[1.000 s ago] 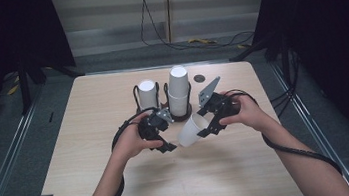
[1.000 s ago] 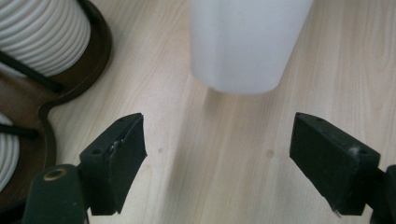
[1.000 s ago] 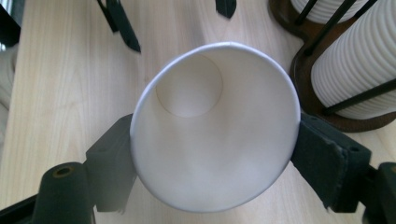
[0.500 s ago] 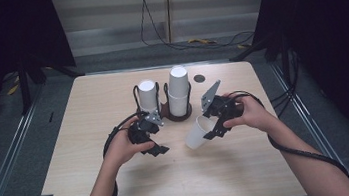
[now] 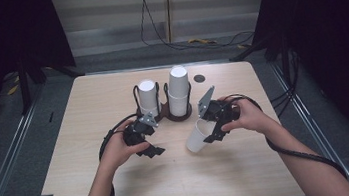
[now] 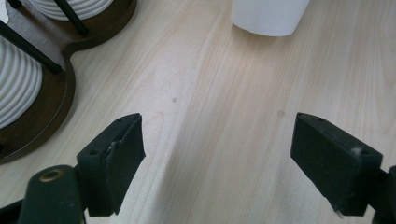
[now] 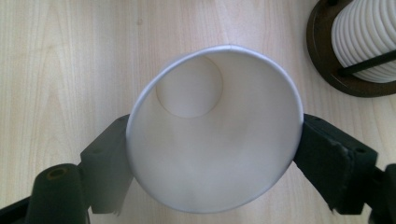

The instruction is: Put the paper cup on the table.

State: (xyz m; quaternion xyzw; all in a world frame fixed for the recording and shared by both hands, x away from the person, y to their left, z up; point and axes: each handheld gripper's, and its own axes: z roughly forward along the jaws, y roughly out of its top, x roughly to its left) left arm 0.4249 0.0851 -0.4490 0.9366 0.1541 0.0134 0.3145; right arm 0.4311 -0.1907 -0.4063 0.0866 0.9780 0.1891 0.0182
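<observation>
The right gripper point(image 7: 212, 154) is clamping a white paper cup point(image 7: 212, 140) across its rim, mouth facing back toward the hand, base pointing ahead over the counter point(image 7: 56, 56). The left gripper point(image 5: 145, 139) is hanging released, the cup holder point(image 5: 167, 114) lying just beyond.

Light wooden table point(image 5: 98, 193) with rounded corners, pale grain running along its length. Toward the far middle, a dark brown two-ring holder point(image 5: 167, 113) with thin black upright rods. In its left ring, a short stack of white ribbed cups point(image 5: 147, 96); in its right ring, a taller stack of white cups point(image 5: 179, 91), just beside the first. Near the far edge, right of the holder, a small dark round disc point(image 5: 199, 78). Beyond the table, grey floor with loose cables point(image 5: 153, 25) and a pale wall panel point(image 5: 102, 21).
</observation>
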